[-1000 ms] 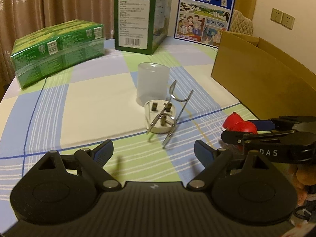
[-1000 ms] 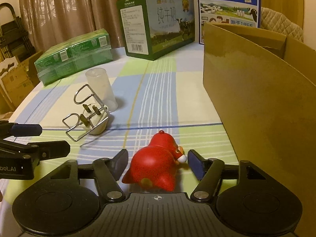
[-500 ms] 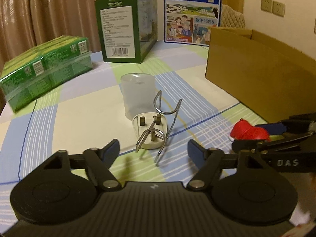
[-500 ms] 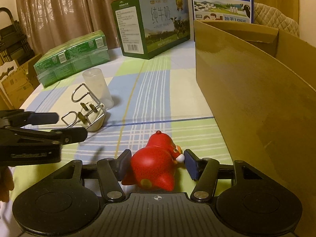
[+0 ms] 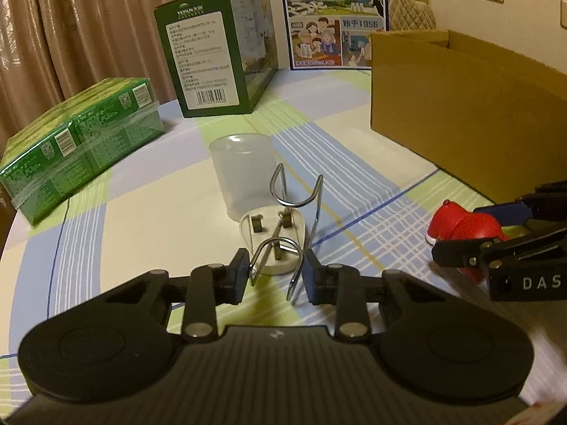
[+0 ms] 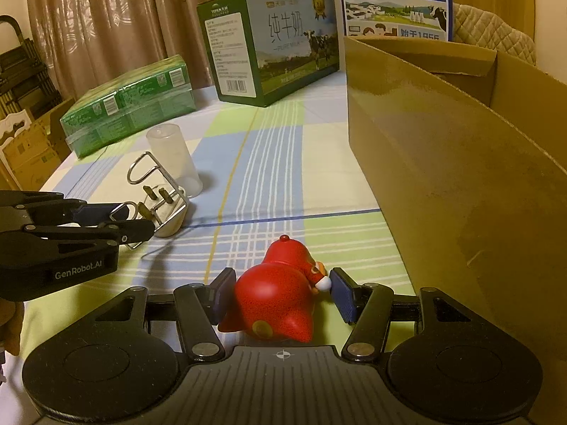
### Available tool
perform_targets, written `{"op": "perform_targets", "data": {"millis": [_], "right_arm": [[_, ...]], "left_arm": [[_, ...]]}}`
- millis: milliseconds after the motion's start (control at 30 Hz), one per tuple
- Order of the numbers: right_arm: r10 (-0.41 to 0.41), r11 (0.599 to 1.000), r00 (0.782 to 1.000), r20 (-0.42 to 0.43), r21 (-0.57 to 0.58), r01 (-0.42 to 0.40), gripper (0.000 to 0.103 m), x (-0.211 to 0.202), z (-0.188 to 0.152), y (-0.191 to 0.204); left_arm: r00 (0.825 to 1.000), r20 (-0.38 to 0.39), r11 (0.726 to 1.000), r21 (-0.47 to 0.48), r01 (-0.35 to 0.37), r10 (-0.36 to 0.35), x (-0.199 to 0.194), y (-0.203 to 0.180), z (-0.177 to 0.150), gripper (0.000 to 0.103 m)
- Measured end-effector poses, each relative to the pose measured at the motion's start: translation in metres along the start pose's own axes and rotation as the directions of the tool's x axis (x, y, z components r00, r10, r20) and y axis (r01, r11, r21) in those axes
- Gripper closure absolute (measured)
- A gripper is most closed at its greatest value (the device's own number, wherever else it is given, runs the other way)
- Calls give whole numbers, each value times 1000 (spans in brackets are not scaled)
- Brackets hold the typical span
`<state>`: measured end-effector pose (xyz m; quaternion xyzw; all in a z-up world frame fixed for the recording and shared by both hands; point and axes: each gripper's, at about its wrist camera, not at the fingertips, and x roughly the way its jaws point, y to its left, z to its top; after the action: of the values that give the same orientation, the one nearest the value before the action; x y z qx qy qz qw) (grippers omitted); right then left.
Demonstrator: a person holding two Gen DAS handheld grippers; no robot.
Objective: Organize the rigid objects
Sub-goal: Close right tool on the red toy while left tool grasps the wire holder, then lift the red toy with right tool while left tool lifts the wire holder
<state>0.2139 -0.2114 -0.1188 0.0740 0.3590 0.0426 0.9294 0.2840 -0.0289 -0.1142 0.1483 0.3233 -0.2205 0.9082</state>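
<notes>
**Two grippers, a wire rack and a red toy on the checked table**

The left gripper (image 5: 274, 271) was low over the near part of the table (image 5: 141, 219); its jaws were closing, and the near loop of a bent wire rack (image 5: 283, 244) sat between the two pads, which looked to be touching the wire on both sides; the rack lay over a white plug (image 5: 273, 235) that rested on its back with its metal pins pointing up; right behind the plug stood a cloudy plastic cup (image 5: 242, 173), upright and just touching the rack's far loop.

The right gripper (image 6: 280, 295) was near the table's right side; its blue pads pinched a red toy figure (image 6: 280, 297), one pad on each side; the toy lay on the cloth, close beside the tall wall of a brown cardboard box (image 6: 443, 148), which ran along the right edge of the table and was open on top.

Farther back, near the left edge, lay a flat wrapped pack of green cartons (image 5: 81, 141); toward the far edge stood a green milk box (image 5: 216, 53); at the far edge leaned a blue milk box (image 5: 333, 17) with drawn people on it; brown curtains (image 5: 88, 24) hung behind the table.
</notes>
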Motion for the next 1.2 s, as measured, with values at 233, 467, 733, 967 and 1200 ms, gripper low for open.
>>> {"op": "perform_targets", "data": {"millis": [233, 467, 733, 967, 1200], "right_arm": [[-7, 1000, 1000, 10, -5, 7, 48, -7, 3, -2], [-5, 1000, 1000, 18, -11, 5, 48, -22, 5, -3], [9, 1000, 1000, 16, -24, -9, 48, -50, -1, -3], [22, 999, 1000, -3, -34, -22, 48, -74, -22, -5], [34, 999, 999, -19, -30, -35, 48, -90, -38, -8]], "left_arm": [[999, 38, 997, -72, 13, -10, -11, 4, 5, 77], [997, 77, 997, -73, -3, 8, -27, -3, 7, 77], [999, 29, 997, -66, 27, -25, -51, -32, -6, 79], [998, -39, 996, -72, 48, -51, -71, -61, -32, 80], [995, -62, 990, -122, 68, -76, -88, -78, -51, 78]]}}
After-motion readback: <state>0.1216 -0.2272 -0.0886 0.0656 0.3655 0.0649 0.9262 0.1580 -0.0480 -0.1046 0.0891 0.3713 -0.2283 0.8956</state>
